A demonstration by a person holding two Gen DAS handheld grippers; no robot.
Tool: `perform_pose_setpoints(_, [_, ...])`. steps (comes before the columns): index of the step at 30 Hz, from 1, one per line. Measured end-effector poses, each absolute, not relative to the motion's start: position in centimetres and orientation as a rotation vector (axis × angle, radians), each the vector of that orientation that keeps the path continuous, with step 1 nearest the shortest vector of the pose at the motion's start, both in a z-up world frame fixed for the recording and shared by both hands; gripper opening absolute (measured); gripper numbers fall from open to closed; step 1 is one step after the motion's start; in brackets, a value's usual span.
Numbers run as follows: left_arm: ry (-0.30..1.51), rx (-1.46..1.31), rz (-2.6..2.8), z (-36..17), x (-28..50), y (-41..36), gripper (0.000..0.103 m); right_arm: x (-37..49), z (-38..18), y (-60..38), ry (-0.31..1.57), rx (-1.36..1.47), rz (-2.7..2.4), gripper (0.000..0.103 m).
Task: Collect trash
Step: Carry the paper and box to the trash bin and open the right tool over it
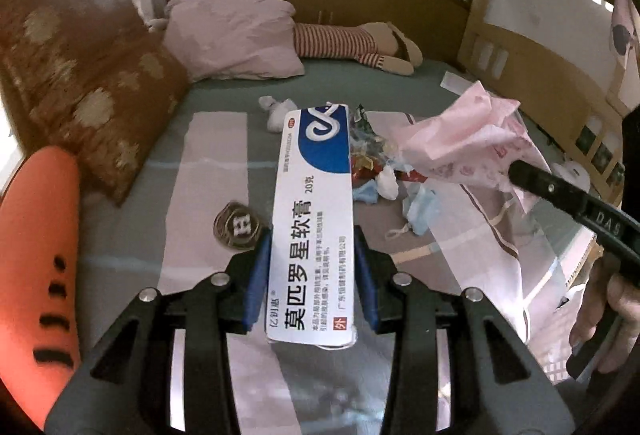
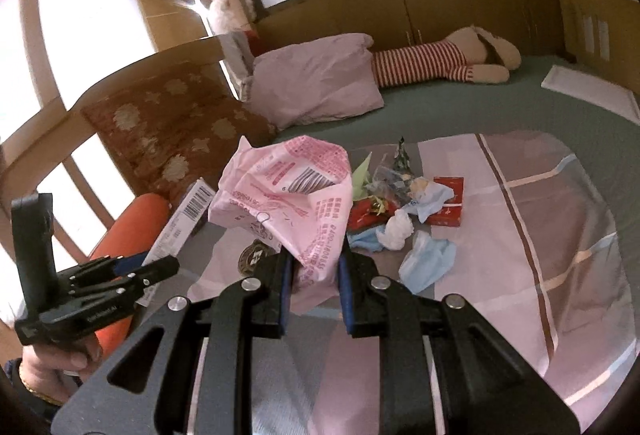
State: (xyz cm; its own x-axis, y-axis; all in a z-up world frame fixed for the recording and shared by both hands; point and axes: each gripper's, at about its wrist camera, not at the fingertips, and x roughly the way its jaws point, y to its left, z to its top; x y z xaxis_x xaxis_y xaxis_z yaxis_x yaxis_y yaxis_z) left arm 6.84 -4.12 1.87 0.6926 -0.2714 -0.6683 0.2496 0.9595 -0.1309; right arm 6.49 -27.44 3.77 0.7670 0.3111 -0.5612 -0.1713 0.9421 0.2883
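My left gripper [image 1: 312, 275] pinches the box [image 1: 310, 211] above the bed [image 1: 132, 235]; my right gripper [image 2: 314, 287] is clamped on the pink bag [image 2: 280, 195]. I should line the box's end over the bag's mouth before letting go, or it lands among the 2 masks [image 2: 428, 263].

white-and-blue ointment box [image 1: 310, 219] held lengthwise off the bed, far end toward 12 o'clock. crumpled pink bag [image 2: 288, 195] held open-mouthed. loose wrappers, tissues, masks [image 2: 404, 211] heaped at its 3 o'clock.
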Motion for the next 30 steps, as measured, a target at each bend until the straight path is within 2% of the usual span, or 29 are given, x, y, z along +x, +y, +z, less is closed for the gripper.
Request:
perform_pose_setpoints(5, [0.762, -0.033, -0.274, 1.3, 5.5, -3.9, 0.04, 4.2, 3.1, -25.5, 0.653, 0.196, 0.28, 0.021])
perform_pose_setpoints(30, [0.777, -0.029, -0.277, 0.4, 5.8, -4.7, 0.041, 5.0, 2.4, -24.6, 0.682, 0.177, 0.269, 0.021])
